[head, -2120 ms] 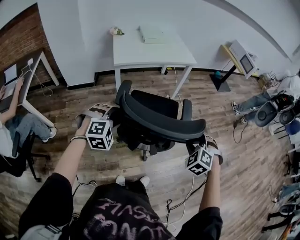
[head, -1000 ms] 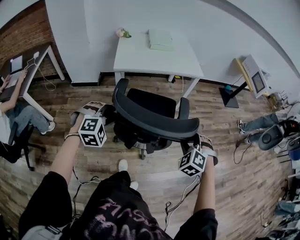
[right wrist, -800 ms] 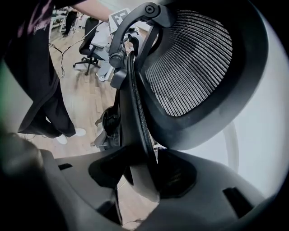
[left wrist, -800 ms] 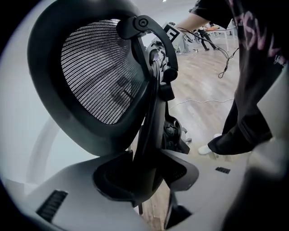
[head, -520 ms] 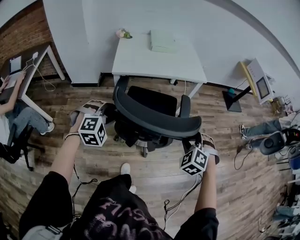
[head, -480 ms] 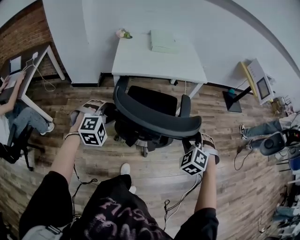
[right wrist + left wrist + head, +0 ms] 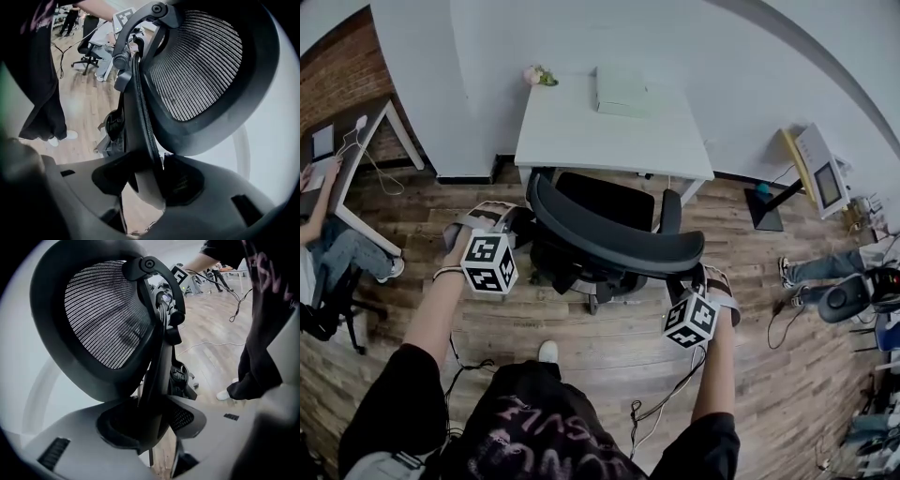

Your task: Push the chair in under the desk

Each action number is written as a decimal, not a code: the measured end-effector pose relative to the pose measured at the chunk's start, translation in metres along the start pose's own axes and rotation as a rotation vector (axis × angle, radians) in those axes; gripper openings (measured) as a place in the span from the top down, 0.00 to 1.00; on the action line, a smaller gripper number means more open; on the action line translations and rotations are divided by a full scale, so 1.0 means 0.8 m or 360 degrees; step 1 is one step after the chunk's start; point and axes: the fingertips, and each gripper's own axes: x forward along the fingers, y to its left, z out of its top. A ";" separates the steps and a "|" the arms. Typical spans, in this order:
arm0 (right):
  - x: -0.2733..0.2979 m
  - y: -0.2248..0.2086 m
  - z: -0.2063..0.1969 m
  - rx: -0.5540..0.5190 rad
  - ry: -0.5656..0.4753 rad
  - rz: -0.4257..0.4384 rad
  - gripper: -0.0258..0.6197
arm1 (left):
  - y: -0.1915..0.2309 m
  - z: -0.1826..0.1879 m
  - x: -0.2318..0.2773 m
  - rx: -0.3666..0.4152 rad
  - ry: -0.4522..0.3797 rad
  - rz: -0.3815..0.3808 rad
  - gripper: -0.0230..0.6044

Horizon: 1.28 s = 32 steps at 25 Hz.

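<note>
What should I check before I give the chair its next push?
1. Grip of the left gripper on the chair: ok, jaws shut on the back's edge.
2. Grip of the right gripper: ok, shut on the opposite edge.
3. Chair lined up with the desk: ok, the seat sits between the desk legs.
4. Armrests low enough to pass under the top: cannot tell from above.
5. Space under the desk free: cannot tell, the top hides it.
6. Chair fully in: not ok, the back and most of the seat stand outside the desk edge.
</note>
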 end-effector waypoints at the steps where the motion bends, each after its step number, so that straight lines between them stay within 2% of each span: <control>1: 0.005 -0.006 -0.002 0.0001 0.0007 0.0006 0.63 | 0.006 0.001 0.005 0.0000 -0.0007 0.0005 0.66; 6: 0.039 -0.042 -0.004 0.0001 0.0012 -0.0010 0.63 | 0.044 0.001 0.034 0.0001 0.0002 0.0006 0.66; 12: 0.064 -0.065 -0.006 -0.0027 -0.0027 -0.0017 0.63 | 0.064 0.000 0.055 -0.0014 0.0021 0.0025 0.66; 20: 0.116 -0.122 -0.019 -0.0066 -0.0063 0.0009 0.63 | 0.115 0.008 0.100 -0.0061 0.0074 0.0037 0.66; 32: 0.171 -0.187 -0.031 -0.0136 -0.0133 0.0004 0.63 | 0.164 0.018 0.142 -0.0144 0.0131 0.0081 0.65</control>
